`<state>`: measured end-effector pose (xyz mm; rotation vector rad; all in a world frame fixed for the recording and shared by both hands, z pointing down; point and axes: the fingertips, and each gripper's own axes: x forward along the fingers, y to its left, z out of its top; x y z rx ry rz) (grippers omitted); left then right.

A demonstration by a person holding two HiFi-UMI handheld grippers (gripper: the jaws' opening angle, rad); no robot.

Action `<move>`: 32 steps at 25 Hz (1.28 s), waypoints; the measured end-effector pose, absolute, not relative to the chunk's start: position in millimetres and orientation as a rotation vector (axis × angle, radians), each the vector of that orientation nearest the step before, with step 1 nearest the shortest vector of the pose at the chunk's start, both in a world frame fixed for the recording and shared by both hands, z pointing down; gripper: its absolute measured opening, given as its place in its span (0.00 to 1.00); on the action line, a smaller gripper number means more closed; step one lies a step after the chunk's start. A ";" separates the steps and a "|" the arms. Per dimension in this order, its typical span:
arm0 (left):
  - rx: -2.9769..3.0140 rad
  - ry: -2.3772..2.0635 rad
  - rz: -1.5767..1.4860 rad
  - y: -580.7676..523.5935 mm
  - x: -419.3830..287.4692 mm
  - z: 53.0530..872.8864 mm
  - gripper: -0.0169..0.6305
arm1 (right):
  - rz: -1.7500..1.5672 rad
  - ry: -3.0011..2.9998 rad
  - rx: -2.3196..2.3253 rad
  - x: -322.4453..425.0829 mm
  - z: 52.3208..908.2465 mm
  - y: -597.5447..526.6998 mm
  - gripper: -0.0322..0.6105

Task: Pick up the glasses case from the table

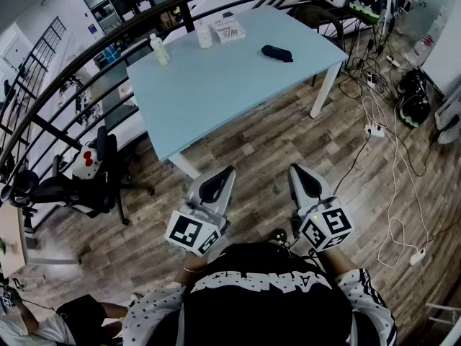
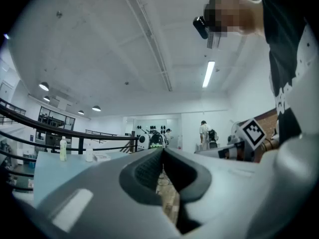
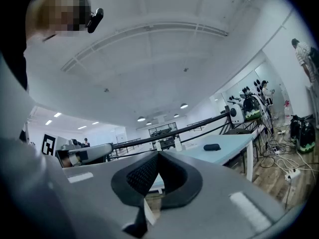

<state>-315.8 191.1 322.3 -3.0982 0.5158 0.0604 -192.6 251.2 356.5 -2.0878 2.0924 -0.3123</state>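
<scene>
The glasses case [image 1: 277, 52] is a small black oblong lying on the pale blue table [image 1: 216, 92], toward its far right side; the right gripper view shows the case [image 3: 212, 147] as a dark lump on the tabletop. Both grippers are held level in front of the person, well short of the table's near edge and over the wooden floor. My left gripper [image 1: 226, 172] has its jaws shut with nothing between them, tips meeting in the left gripper view [image 2: 162, 151]. My right gripper [image 1: 297, 170] is likewise shut and empty, tips together [image 3: 158, 155].
A bottle [image 1: 158, 49], a white container [image 1: 204, 34] and a flat box [image 1: 229, 29] stand on the table's far side. A black railing [image 1: 86, 63] runs behind it. An office chair [image 1: 79, 179] stands left. Cables and a power strip [image 1: 374, 130] lie on the floor at right.
</scene>
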 end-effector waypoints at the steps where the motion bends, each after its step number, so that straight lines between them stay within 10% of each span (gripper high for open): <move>1: -3.098 0.516 0.059 190.7 -315.1 322.9 0.03 | -0.311 2.095 -2.090 -191.7 357.2 250.7 0.05; 32: -3.061 0.579 -0.034 203.4 -232.8 331.8 0.03 | -0.407 2.107 -1.933 -111.8 375.6 255.0 0.06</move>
